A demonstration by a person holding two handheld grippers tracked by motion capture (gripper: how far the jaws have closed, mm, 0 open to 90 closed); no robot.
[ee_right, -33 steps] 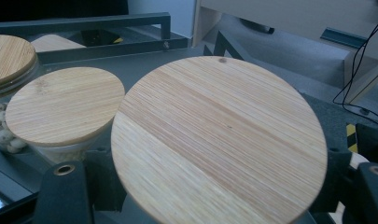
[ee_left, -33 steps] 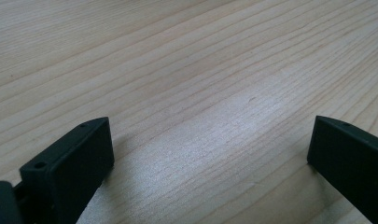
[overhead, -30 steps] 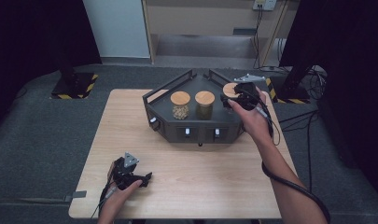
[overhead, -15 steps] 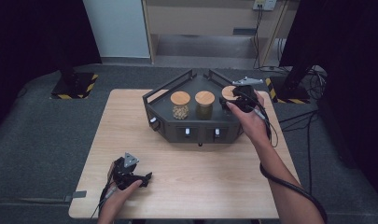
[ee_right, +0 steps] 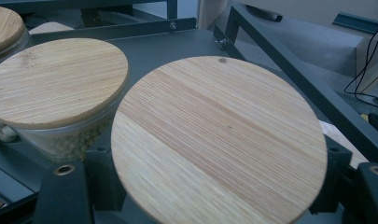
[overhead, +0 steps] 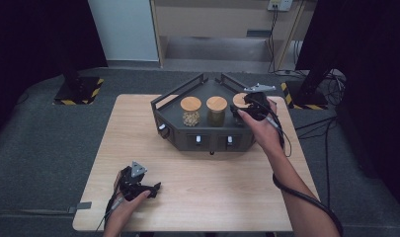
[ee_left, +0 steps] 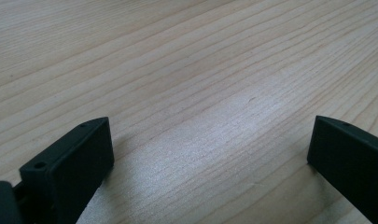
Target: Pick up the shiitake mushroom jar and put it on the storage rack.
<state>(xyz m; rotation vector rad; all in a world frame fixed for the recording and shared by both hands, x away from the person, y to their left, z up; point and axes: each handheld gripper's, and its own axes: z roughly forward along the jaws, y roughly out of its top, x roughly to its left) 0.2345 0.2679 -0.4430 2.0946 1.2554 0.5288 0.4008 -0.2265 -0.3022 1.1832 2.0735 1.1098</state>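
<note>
Three glass jars with round wooden lids stand in a dark metal rack (overhead: 178, 129) at the table's far middle. My right gripper (overhead: 243, 111) reaches in from the right, its jaws closed on either side of the right jar (overhead: 240, 100). In the right gripper view that jar's lid (ee_right: 219, 140) spans the gap between the black jaws, and my right gripper (ee_right: 214, 191) holds the jar just under it. Beside it stand the middle jar (ee_right: 56, 81) and the left jar (overhead: 190, 109). My left gripper (overhead: 154, 187) rests open on the wood at the front left, with bare tabletop between its jaws (ee_left: 210, 140).
The rack has raised rails (ee_right: 294, 79) along its back and sides and white knobs (overhead: 198, 139) on its front face. Bare wooden table (overhead: 212, 192) stretches between the rack and the front edge. Cables (overhead: 311, 197) trail from the right gripper along the person's forearm.
The right gripper has shifted slightly at the right jar, staying around it. The left gripper has not moved.
</note>
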